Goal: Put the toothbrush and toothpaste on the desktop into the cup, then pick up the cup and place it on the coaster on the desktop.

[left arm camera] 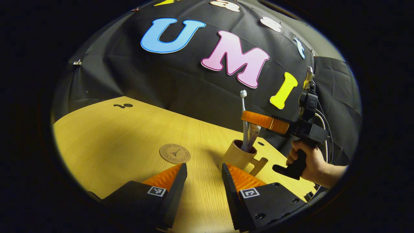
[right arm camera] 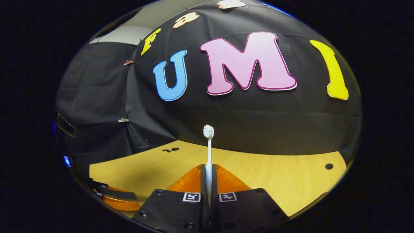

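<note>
The right gripper [right arm camera: 208, 181] pinches the upright toothbrush [right arm camera: 209, 152] between both fingers, its lower end down in the cup [left arm camera: 237, 157] beside the toothpaste [left arm camera: 253, 134]. The left gripper [left arm camera: 203, 176] hangs wide open, holding nothing, just before the cup. The round coaster [left arm camera: 174, 153] lies nearby on the desktop [left arm camera: 129, 136], with a tower emblem; its rim lettering is too small to read.

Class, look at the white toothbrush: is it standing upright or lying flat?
Upright. The white toothbrush stands bristles-up, clamped between the right gripper; in the left gripper view its lower end reaches into the tan ceramic cup.
</note>
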A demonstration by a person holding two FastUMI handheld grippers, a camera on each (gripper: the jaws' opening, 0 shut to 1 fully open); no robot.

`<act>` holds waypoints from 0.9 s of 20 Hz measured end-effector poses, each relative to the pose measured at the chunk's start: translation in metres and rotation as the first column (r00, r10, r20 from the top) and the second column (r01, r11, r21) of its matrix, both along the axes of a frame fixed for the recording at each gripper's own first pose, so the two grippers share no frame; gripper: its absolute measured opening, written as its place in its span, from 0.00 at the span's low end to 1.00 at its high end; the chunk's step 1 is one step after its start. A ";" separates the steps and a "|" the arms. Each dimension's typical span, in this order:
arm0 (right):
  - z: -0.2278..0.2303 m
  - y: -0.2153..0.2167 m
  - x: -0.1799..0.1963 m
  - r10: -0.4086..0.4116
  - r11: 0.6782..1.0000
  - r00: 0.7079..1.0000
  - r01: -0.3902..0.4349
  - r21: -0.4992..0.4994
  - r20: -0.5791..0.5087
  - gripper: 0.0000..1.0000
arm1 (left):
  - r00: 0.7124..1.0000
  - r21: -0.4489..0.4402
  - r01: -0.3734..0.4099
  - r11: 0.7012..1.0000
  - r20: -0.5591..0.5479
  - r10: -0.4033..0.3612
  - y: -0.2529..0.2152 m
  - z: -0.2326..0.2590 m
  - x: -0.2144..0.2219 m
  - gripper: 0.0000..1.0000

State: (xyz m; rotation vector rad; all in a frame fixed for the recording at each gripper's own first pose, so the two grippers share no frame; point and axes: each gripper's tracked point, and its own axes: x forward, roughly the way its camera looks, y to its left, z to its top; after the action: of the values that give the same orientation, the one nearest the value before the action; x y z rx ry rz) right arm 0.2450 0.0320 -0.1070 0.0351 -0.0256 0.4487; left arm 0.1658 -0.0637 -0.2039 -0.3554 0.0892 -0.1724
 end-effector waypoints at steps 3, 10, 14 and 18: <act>0.000 0.000 -0.003 0.007 1.000 1.000 -0.007 0.000 -0.009 0.08 | 1.000 -0.004 -0.002 1.000 -0.004 0.002 -0.001 0.000 0.000 0.69; 0.001 -0.010 -0.013 -0.020 0.999 0.999 0.019 -0.026 -0.029 0.11 | 1.000 -0.001 -0.004 1.000 -0.014 0.004 0.000 -0.001 0.000 0.69; 0.001 -0.013 -0.022 -0.028 0.999 0.999 0.026 -0.038 -0.046 0.18 | 1.000 0.006 0.002 1.000 -0.016 -0.002 0.000 0.001 0.000 0.69; 0.001 -0.026 -0.029 -0.070 0.997 0.994 0.067 -0.048 -0.078 0.22 | 1.000 0.012 0.011 1.000 -0.019 -0.011 -0.001 0.004 0.001 0.69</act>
State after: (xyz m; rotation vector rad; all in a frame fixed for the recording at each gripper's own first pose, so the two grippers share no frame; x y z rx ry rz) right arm 0.2157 0.0065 -0.1058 0.0075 0.0615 0.3787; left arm 0.1663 -0.0642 -0.2000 -0.3444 0.1113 -0.1789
